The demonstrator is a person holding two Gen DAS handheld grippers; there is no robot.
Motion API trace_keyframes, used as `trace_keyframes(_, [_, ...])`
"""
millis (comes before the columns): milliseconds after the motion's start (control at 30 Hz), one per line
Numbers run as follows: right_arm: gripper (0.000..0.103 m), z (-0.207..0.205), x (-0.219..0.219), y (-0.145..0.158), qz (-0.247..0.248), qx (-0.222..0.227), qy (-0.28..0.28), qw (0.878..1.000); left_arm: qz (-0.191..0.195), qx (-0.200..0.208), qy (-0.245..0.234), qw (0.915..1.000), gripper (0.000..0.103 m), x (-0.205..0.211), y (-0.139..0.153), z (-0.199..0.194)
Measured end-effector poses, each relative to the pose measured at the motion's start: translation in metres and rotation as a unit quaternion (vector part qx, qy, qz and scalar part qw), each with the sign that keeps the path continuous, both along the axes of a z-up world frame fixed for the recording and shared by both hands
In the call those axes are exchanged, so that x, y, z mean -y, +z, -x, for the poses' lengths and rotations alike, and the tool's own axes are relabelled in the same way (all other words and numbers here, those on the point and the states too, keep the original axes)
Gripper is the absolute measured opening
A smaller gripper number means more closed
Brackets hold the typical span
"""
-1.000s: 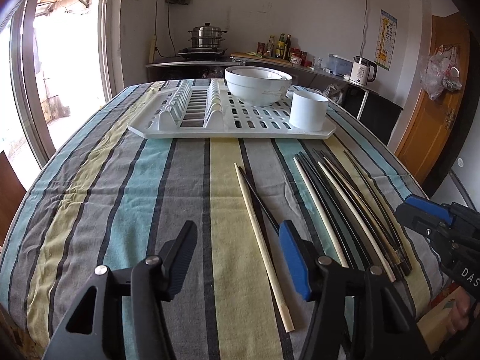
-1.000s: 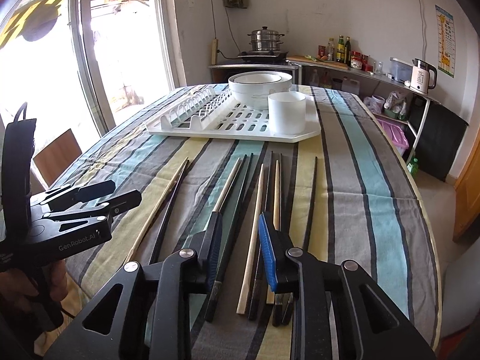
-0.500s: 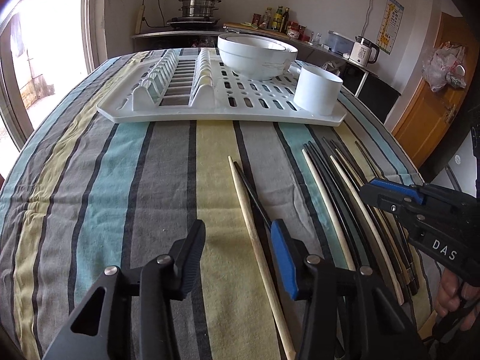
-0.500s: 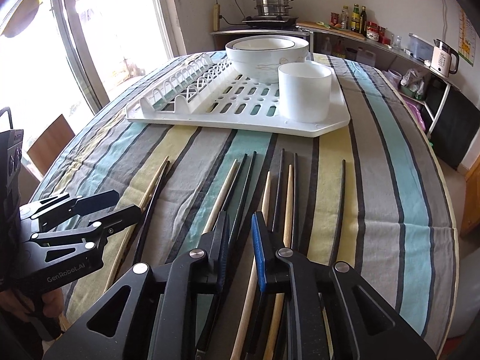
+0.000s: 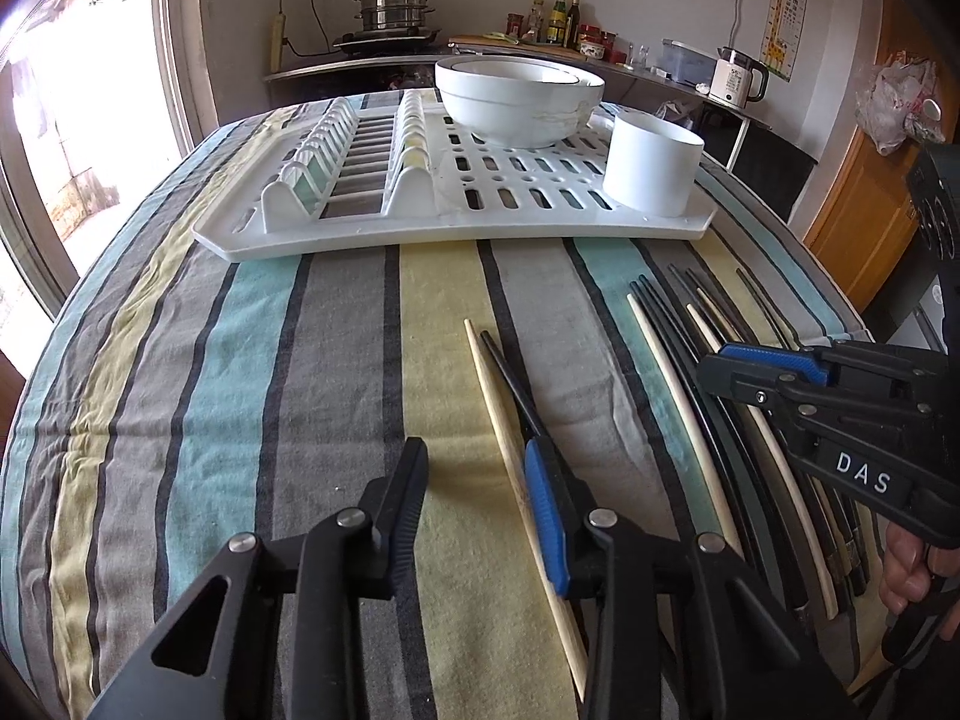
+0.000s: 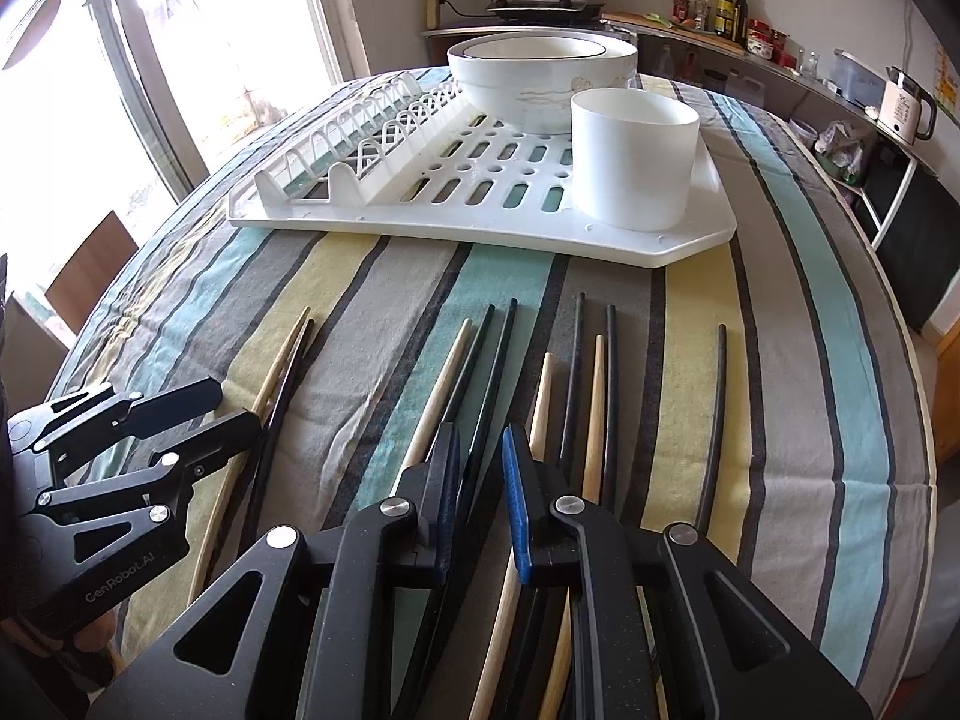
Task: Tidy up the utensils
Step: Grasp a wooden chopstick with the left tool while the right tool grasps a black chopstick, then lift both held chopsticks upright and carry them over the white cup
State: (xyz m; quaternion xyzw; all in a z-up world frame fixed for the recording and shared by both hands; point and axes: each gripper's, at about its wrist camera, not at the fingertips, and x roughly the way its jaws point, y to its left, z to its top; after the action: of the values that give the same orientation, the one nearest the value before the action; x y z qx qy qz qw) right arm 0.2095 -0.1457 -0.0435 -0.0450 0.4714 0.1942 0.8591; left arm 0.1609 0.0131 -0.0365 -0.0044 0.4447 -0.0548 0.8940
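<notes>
Bench (image 5: 252, 396) under striped cloth in teal, grey and yellow, its rounded edge falling away at both sides; wide bare cloth to the left of the left gripper, and a clear strip between the chopsticks and the rack. White slotted plastic dish rack (image 6: 480, 222) sits at the far end, front edge just beyond the chopstick tips. On it, stacked white ceramic bowls (image 6: 540, 84) at the back and white cylindrical cup (image 6: 633, 159) in the near right corner. Loose row of black and pale wooden chopsticks (image 6: 600, 396) lies lengthwise on the cloth, tips toward the rack; one black stick (image 6: 717, 396) lies apart toward the right edge. Separate pair, pale wooden chopstick (image 5: 504, 438) beside black chopstick (image 5: 513, 384), lies left of the row. Left gripper (image 5: 477, 480) low over that pair, jaws closing, wooden stick between them near the blue pad, pads not yet pressing. Right gripper (image 6: 480, 468) down in the row, jaws narrow, black sticks in the gap; contact with the pads cannot be told. Hand (image 5: 912, 570) visible at right edge on the right gripper's handle.
</notes>
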Motion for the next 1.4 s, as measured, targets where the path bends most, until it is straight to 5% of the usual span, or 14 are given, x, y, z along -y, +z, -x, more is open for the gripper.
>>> trace_keyframes(333, [0.015, -0.015, -0.008, -0.003, 0.021, -0.012, -0.003, 1.0, -0.033, 0.0, -0.008, 0.9994, 0.028, 0.009, -0.002, -0.007])
trace_keyframes(533, [0.007, -0.013, -0.011, -0.003, 0.037, -0.01, 0.002, 0.999, -0.038, -0.002, -0.022, 0.999, 0.01, 0.015, -0.002, -0.007])
trace_keyframes(633, [0.007, -0.013, -0.01, -0.003, 0.028, -0.015, 0.003, 0.999, -0.041, -0.004, -0.026, 0.9988, 0.009, 0.016, -0.001, -0.007])
trace_keyframes(1400, [0.006, 0.007, 0.016, 0.05, -0.068, 0.037, 0.0, 0.997, 0.03, 0.03, -0.042, 0.9982, 0.006, -0.003, 0.044, 0.002])
